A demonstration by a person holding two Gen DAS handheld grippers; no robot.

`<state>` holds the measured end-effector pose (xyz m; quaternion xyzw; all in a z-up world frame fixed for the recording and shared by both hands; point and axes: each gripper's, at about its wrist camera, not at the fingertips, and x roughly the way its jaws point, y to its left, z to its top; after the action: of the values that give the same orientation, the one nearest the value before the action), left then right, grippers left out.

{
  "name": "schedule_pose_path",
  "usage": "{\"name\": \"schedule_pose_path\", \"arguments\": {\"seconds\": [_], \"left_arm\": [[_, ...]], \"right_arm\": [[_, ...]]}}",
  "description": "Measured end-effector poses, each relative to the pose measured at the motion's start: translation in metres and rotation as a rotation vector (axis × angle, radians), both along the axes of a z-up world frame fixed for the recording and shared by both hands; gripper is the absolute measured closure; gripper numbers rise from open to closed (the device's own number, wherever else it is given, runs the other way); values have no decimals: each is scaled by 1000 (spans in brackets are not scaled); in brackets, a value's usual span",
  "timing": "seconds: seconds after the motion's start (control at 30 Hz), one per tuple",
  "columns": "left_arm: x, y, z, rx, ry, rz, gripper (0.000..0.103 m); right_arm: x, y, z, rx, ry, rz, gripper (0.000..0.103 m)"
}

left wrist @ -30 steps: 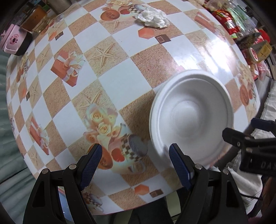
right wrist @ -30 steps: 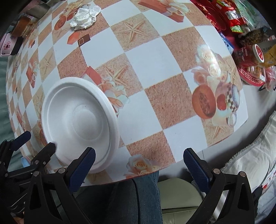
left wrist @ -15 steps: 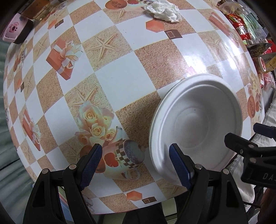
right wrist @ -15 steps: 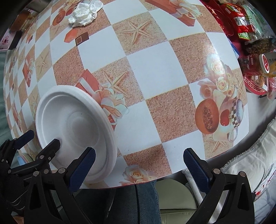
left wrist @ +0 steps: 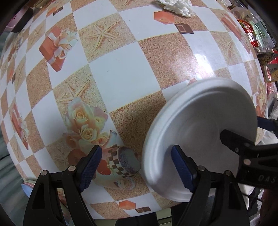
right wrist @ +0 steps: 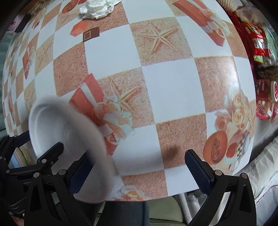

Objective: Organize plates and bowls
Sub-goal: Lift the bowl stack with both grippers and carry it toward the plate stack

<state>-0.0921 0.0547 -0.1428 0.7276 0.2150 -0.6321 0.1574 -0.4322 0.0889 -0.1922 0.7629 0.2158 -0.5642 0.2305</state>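
A white disposable plate [left wrist: 199, 132] is tilted up off the checkered table near its front edge. It also shows in the right wrist view [right wrist: 69, 139], blurred. My left gripper [left wrist: 133, 166] is open; its right finger [left wrist: 182, 170] lies over the plate's near rim. My right gripper [right wrist: 139, 170] is open, and its left finger [right wrist: 80, 173] is against the plate's near part. In the left wrist view one right-gripper finger [left wrist: 232, 139] lies across the plate's right side. No bowl is in view.
A crumpled white tissue [left wrist: 175, 7] lies at the far side of the table [left wrist: 121, 78]. Red snack packets [right wrist: 257, 45] and a round tin [right wrist: 274, 93] crowd the right edge. A pink box [left wrist: 19, 20] sits far left. The table edge is right below my grippers.
The plate has tipped up from lying flat to standing steeply on edge. Both grippers have moved closer to the table and the plate.
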Motion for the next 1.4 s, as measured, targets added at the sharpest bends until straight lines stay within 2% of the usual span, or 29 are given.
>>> {"name": "schedule_pose_path", "arguments": {"seconds": [0.07,0.17,0.3,0.47,0.63,0.7,0.8,0.9,1.0,1.03,1.07,1.1,1.13,1.17,1.23,1.4], "left_arm": [[2,-5,-6,-13,1,12,0],[7,-12,-15,31,25,44,0],[8,-12,-16,13,35,41,0],[1,-19,-17,30,7,76,0],[-9,-30,-27,67,-51,130,0],[-9,-31,-26,61,-46,127,0],[-12,-28,-23,48,-30,92,6],[-21,-22,-18,40,-8,41,19],[-29,-16,-13,43,23,-26,31],[-33,-14,-12,45,25,-46,38],[-36,-12,-11,51,25,-59,45],[-40,-10,-11,58,27,-76,49],[-47,-5,-13,61,32,-95,58],[-50,2,-11,67,38,-108,64],[-51,5,-11,58,36,-136,64],[-24,9,-12,60,26,-141,64]], "right_arm": [[-4,-1,-8,-9,-17,-4,0],[-7,-3,-13,-27,-37,-4,0],[-10,-7,-16,-36,-37,-14,0],[-14,10,-13,-64,-4,-83,0],[-28,4,-17,-39,-38,-106,0],[-36,0,-20,-38,-42,-96,0],[-33,0,-18,-44,-30,-93,1],[-24,10,-11,-63,-32,-96,12],[-21,6,-6,-75,-39,-78,29],[-21,4,-4,-90,-52,-80,42],[-19,1,-3,-114,-76,-90,59],[-17,-1,-4,-141,-120,-108,68],[-12,-3,-6,-152,-149,-119,80],[-9,-5,-6,-142,-148,-122,79],[-6,-9,-4,-125,-127,-116,78],[22,-20,-4,-115,-161,-64,78]]}}
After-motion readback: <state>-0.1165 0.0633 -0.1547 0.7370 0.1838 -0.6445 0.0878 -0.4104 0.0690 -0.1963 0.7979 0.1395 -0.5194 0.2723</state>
